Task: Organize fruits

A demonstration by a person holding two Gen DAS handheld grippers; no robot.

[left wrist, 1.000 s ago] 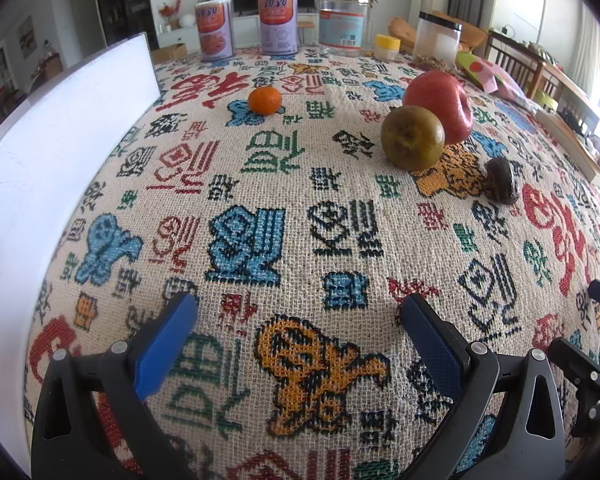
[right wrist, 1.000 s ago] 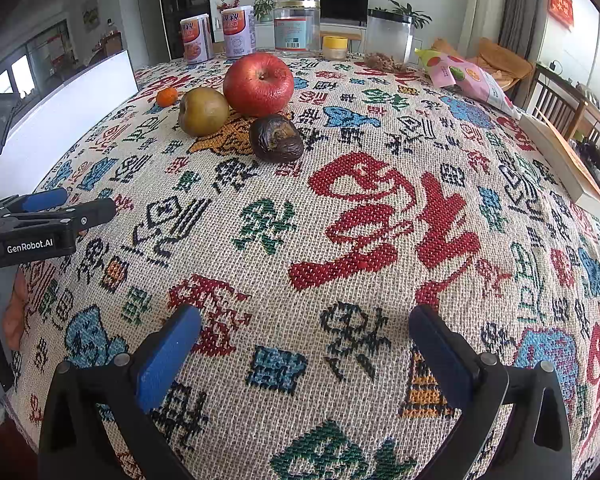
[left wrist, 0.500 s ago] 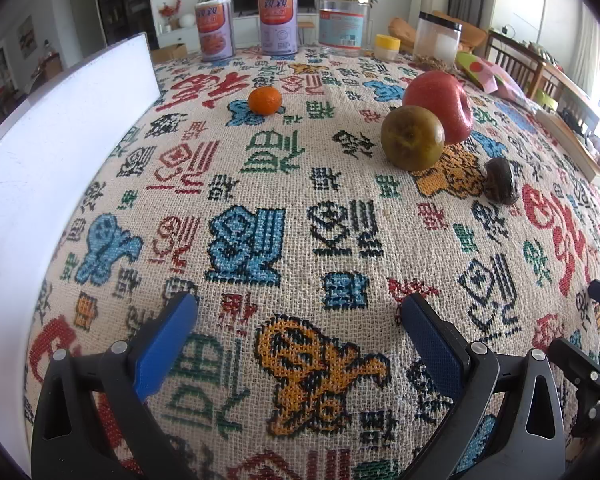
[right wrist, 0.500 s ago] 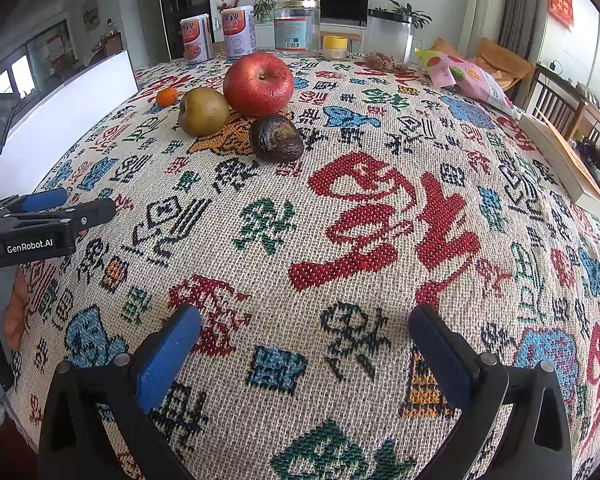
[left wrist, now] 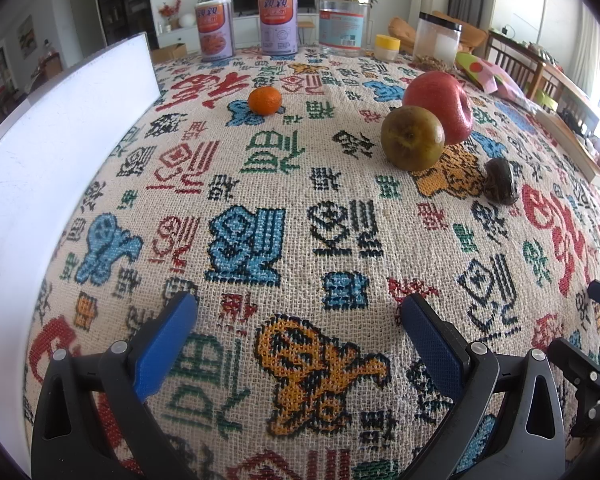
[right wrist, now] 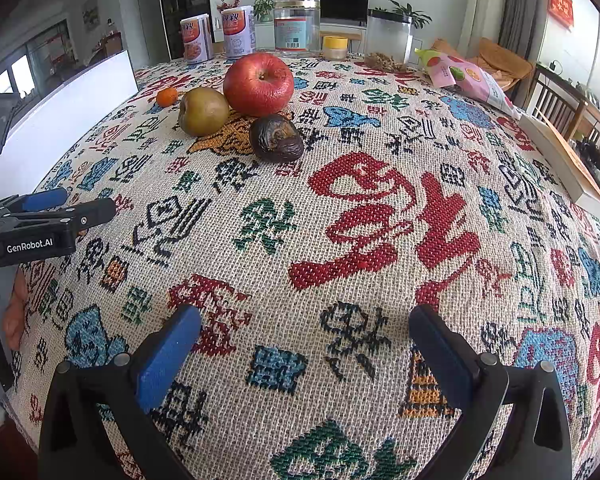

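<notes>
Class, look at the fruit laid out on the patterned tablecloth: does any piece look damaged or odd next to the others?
Yes. The dark fruit in front of the red apple is brown-black, wrinkled and shrivelled, so it looks spoiled. The greenish-brown fruit beside it is dull but smooth. The small orange sits apart from the cluster.

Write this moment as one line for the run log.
left gripper: open, empty | right gripper: open, empty | red apple, green-brown fruit, dark wrinkled fruit, small orange: on tablecloth, untouched
</notes>
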